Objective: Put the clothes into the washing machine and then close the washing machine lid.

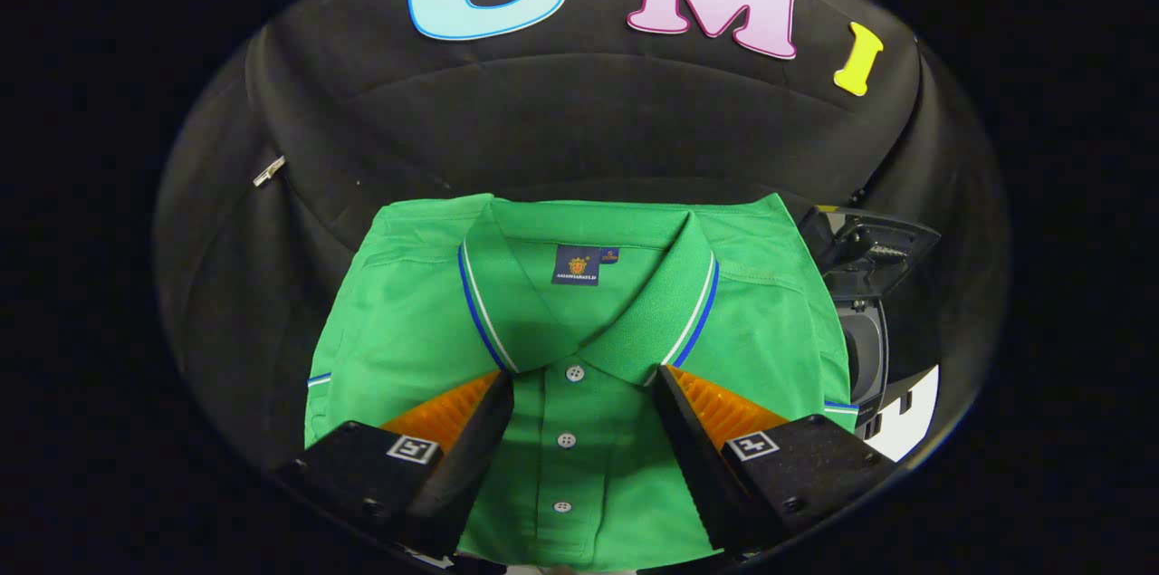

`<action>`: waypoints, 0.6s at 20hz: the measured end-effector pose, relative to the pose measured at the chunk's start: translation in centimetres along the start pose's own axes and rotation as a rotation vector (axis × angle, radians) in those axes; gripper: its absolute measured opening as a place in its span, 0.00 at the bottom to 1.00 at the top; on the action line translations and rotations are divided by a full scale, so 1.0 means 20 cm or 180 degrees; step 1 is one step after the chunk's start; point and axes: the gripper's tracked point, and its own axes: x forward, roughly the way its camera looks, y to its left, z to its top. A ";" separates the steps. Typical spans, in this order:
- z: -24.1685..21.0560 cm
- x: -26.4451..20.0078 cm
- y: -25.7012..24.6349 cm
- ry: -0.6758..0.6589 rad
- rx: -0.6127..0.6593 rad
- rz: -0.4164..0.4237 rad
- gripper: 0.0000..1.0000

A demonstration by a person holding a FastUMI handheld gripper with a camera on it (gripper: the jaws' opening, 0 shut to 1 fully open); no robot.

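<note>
We hold our tool [579, 394] over a folded green polo shirt [579, 321], its fingers spread wide and gripping nothing. The shirt lies flat on the black-draped table [272, 303], collar away from us. The button placket [566, 439] runs straight down the gap between the fingers, and the collar points sit just ahead of the fingertips. Whether the tips already rest on the cloth or hang just above it, we cannot tell.

To the right of the shirt, just beside its shoulder, stands a dark machine with an opening and a raised flap, which we take to be the washing machine [865, 321] with its lid up.

We judge the shirt light, soft and limp. It will not lift as one stiff piece; the folded layers will sag and may fall open. We would pinch a thick bunch of fabric near the placket or the collar, where several layers stack up, so that the whole garment follows and nothing trails outside the opening.
</note>
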 end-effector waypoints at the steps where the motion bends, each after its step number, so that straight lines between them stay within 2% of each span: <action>1: 0.00 0.01 0.00 0.0027 0.0000 -0.0011 0.97; 2: 0.00 0.02 -0.01 0.0051 -0.0009 -0.0035 0.96; 4: 0.00 0.02 -0.03 0.0109 -0.0016 -0.0037 0.86; 7: 0.01 0.02 -0.03 0.0078 -0.0084 0.0029 0.38; 10: 0.04 0.01 -0.04 -0.0002 -0.0145 0.0096 0.38; 12: 0.03 0.02 -0.04 -0.0041 -0.0122 0.0210 0.10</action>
